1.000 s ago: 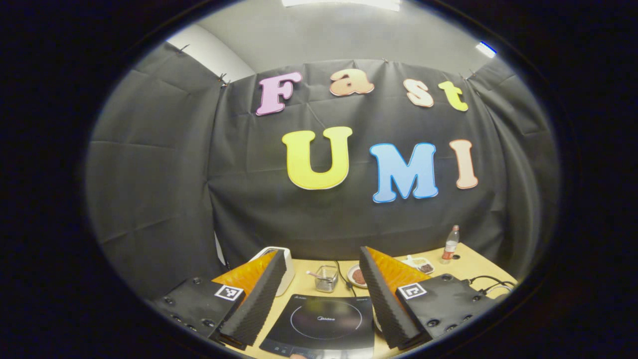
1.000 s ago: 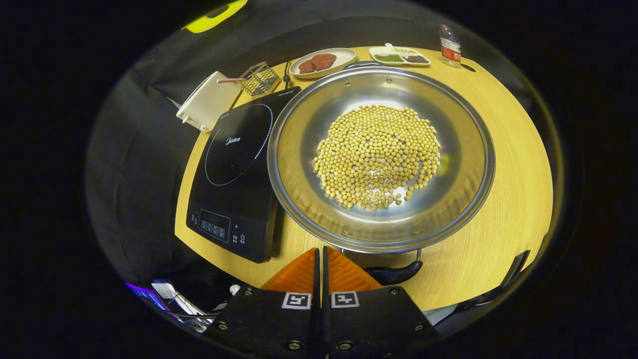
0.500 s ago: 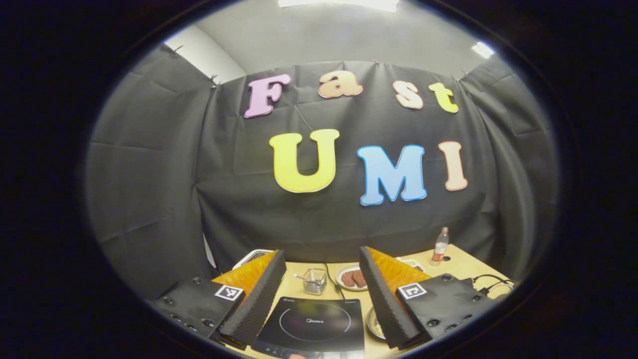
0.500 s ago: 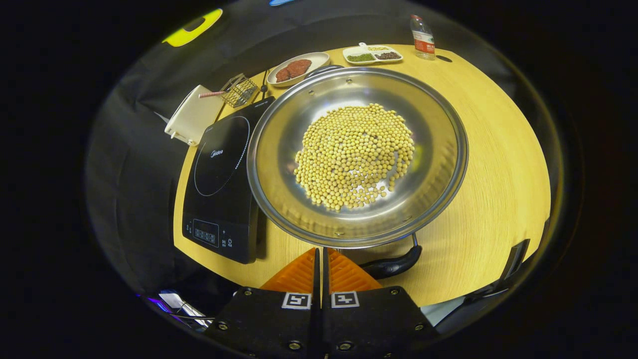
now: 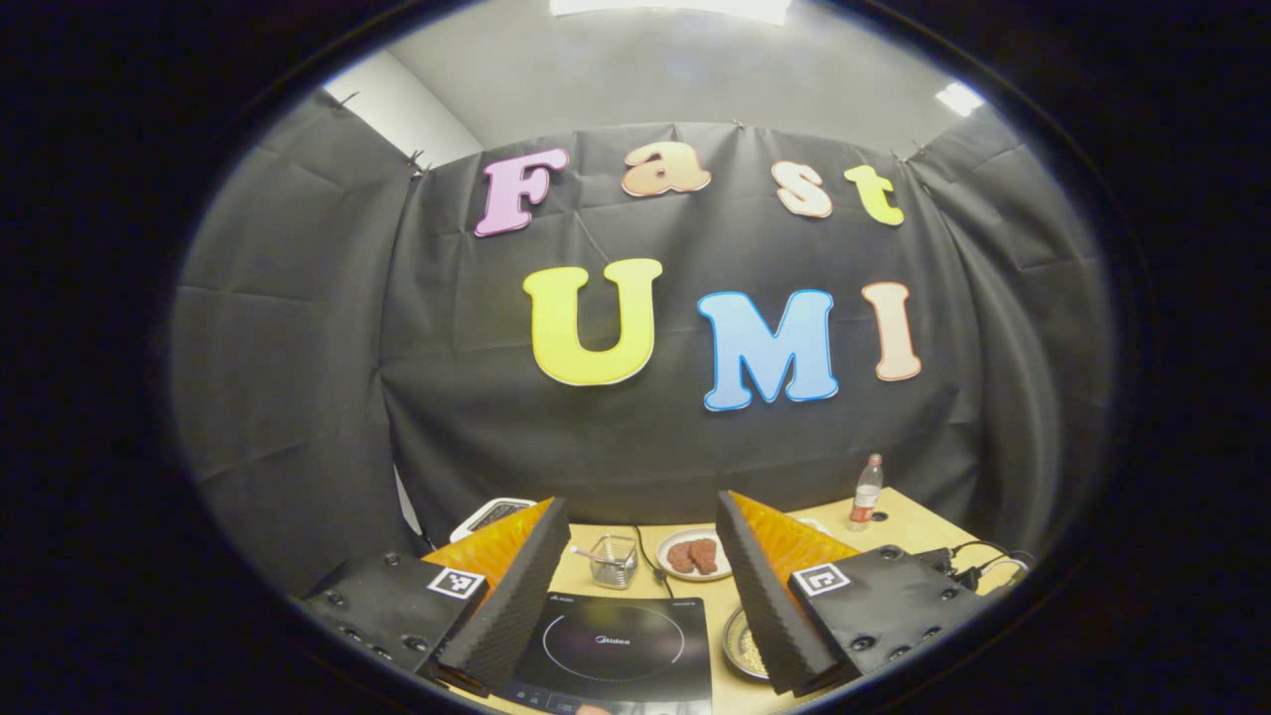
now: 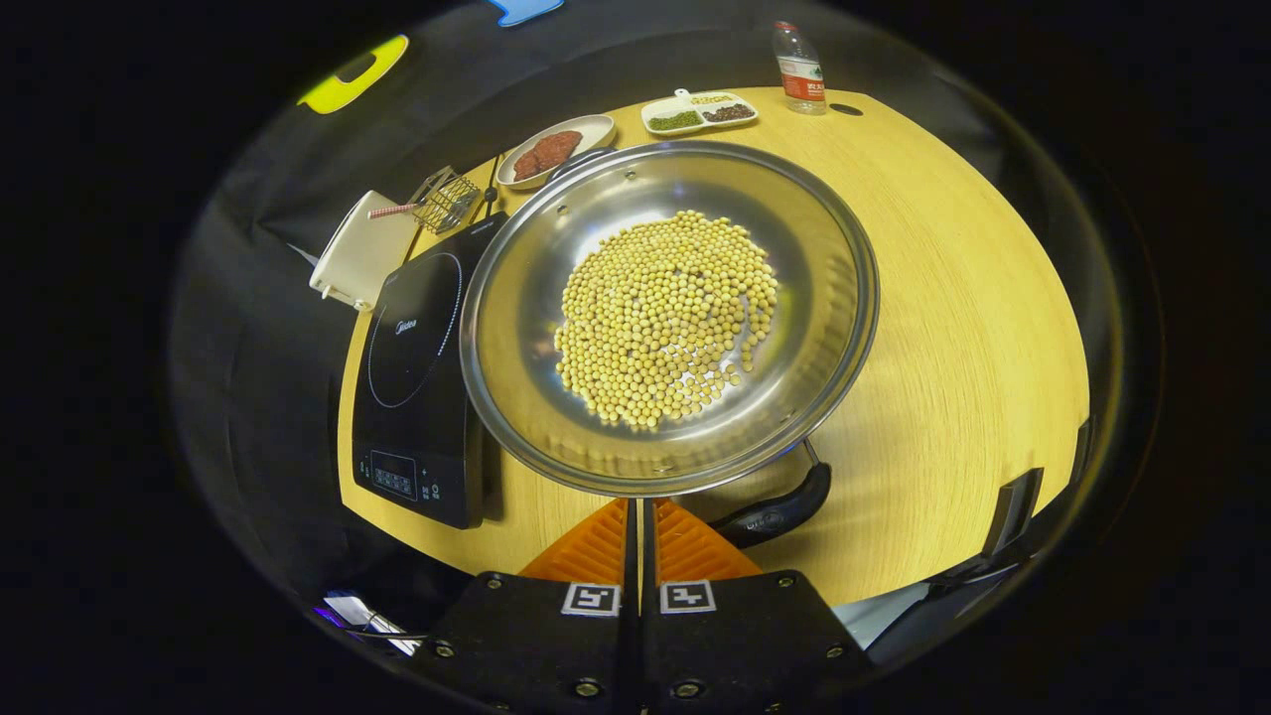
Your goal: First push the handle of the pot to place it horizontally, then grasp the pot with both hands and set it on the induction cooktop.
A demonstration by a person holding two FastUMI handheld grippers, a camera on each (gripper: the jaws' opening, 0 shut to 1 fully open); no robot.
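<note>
Handle-pushing step: right gripper [image 6: 636, 511], jaws closed and empty, beside pot [image 6: 667, 316] handle [image 6: 775, 509], pot beside cooktop [image 6: 412, 382]; left gripper [image 5: 643, 556] open, waiting; next, nudge handle sideways.

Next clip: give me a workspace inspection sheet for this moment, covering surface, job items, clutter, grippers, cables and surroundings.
Surface: yellow wooden table.
Job's things: steel pot with yellow beans stands on the table, right of the black induction cooktop, its rim overlapping the cooktop's edge in the right gripper view. Near pot handle lies at a slant; far handle peeks over the rim.
Clutter: plate of meat patties, divided dish, bottle, wire basket, white appliance, all at the far edge.
Grippers: left gripper open, above the cooktop; right gripper shut, empty, just short of the pot's near rim.
Cables: black cable at the table's right edge.
Surroundings: black cloth wall.
</note>
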